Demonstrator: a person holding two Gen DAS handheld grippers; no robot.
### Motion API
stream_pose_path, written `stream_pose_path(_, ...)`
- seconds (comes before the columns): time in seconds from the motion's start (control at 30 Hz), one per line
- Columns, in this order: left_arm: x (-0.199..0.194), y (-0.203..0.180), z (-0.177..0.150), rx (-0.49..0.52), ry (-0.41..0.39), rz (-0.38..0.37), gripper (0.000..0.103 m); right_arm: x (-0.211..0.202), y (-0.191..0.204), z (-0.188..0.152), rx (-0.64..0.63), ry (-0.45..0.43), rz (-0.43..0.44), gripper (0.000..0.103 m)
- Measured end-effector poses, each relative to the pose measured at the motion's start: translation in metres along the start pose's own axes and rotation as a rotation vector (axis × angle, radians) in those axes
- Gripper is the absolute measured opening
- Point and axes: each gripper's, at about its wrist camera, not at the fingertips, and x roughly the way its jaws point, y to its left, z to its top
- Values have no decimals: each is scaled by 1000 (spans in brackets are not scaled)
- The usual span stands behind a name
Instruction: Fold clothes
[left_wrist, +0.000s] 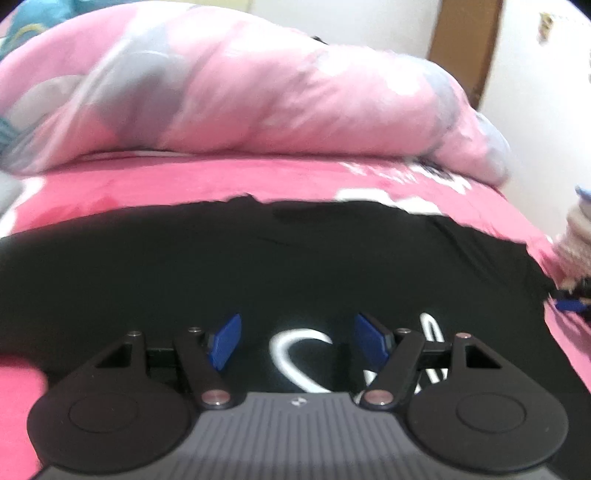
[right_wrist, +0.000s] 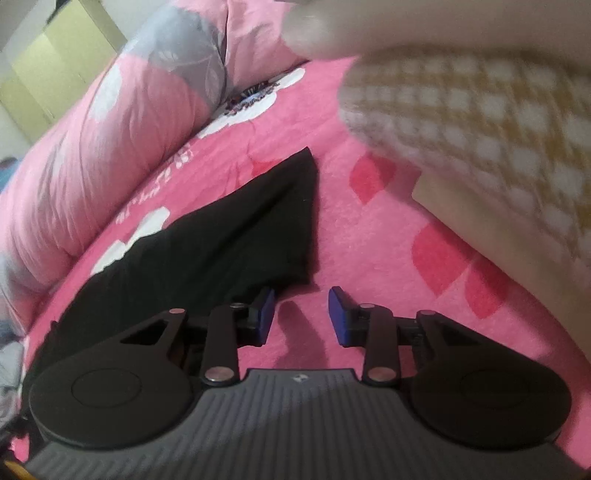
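A: What lies around the left gripper (left_wrist: 295, 341)?
B: Its jaws stand spread, empty, over the black garment (left_wrist: 258, 266); a pink quilt (left_wrist: 240, 92) is heaped beyond.
A: And the right gripper (right_wrist: 301, 317)?
B: Parted, holding nothing, above the pink sheet (right_wrist: 369, 258); the garment lies just left, a checked cloth (right_wrist: 480, 129) upper right.

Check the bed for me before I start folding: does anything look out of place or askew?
Nothing looks damaged or spilled. The black garment lies on the pink sheet, one corner sticking out in a point. The rolled quilt sits behind it.
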Motion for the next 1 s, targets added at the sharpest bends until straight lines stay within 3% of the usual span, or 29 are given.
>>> stream_pose_path(0.17,12,-15,-16,44,-17,25,74,-6,-20,-1,52,-46,38,24)
stream_pose_path(0.33,9,-12,-19,14,-32,6,74,3,-20,1,51,-48,87,24)
stream_pose_path(0.47,9,-13,-21,20,-38,9,74,8,-7,1,-56,-68,11,1)
stream_pose_path(0.67,10,-10,-20,12,-39,-3,75,-17,14,-1,-299,-160,-138,0)
stream_pose_path(0.73,10,-9,-21,9,-41,-6,76,-17,12,-3,-325,-147,-195,0)
stream_pose_path(0.77,10,-9,-21,8,-42,-7,76,-16,8,-1,-286,-133,-177,0)
stream_pose_path(0.87,10,-8,-21,5,-45,-11,76,-14,-9,5,-127,-98,-84,4)
stream_pose_path(0.93,10,-8,-21,3,-47,-13,76,-12,-18,8,19,-77,9,21)
stream_pose_path(0.97,10,-7,-21,2,-48,-15,76,-10,-19,8,60,-70,31,41)
stream_pose_path(1.0,9,-6,-22,-3,-50,-19,76,-7,-18,9,96,-58,57,50)
